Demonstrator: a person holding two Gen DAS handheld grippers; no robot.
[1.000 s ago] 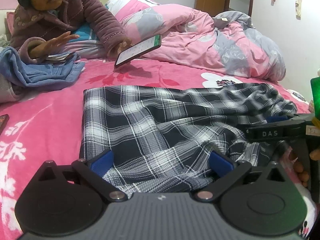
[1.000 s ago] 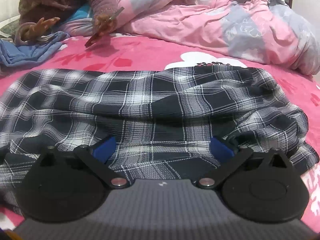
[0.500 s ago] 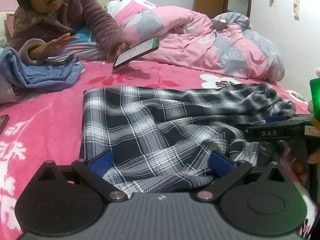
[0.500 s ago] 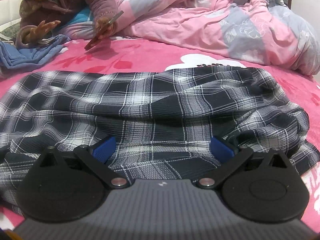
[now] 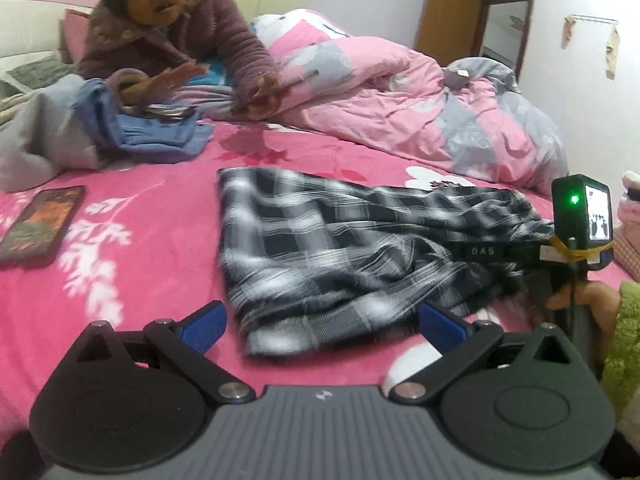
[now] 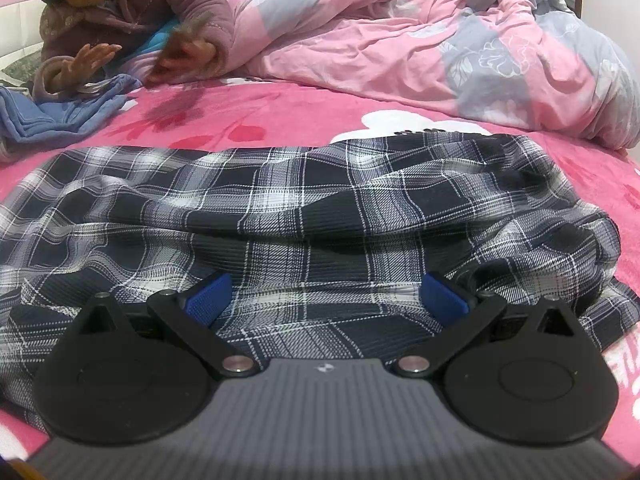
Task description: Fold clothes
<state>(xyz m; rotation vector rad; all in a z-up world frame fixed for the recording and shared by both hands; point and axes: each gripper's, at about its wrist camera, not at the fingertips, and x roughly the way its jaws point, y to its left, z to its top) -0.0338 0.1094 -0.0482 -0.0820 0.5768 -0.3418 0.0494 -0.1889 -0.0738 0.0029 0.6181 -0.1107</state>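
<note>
A black-and-white plaid garment (image 5: 340,248) lies rumpled on the pink floral bedspread (image 5: 140,272). My left gripper (image 5: 322,326) is open, and the garment's near hem lies loose between its blue pads (image 5: 204,326). In the right wrist view the plaid garment (image 6: 320,216) fills the middle. My right gripper (image 6: 326,298) is open low over it, with fabric between and under the blue pads (image 6: 444,298). The right gripper's body (image 5: 496,252) shows in the left wrist view at the garment's right end, held by a hand (image 5: 576,292).
A person in a purple jacket (image 5: 180,32) leans on the bed at the back left, hands moving. Near them lie folded blue cloth (image 5: 156,136) and grey cloth (image 5: 36,148). A phone (image 5: 40,224) rests on the left. A pink-grey duvet (image 5: 420,112) is heaped behind.
My left gripper has pulled back and up, so the garment's near hem and the phone on the bed now show. The right gripper has hardly moved. The person's hand with the phone has swung.
</note>
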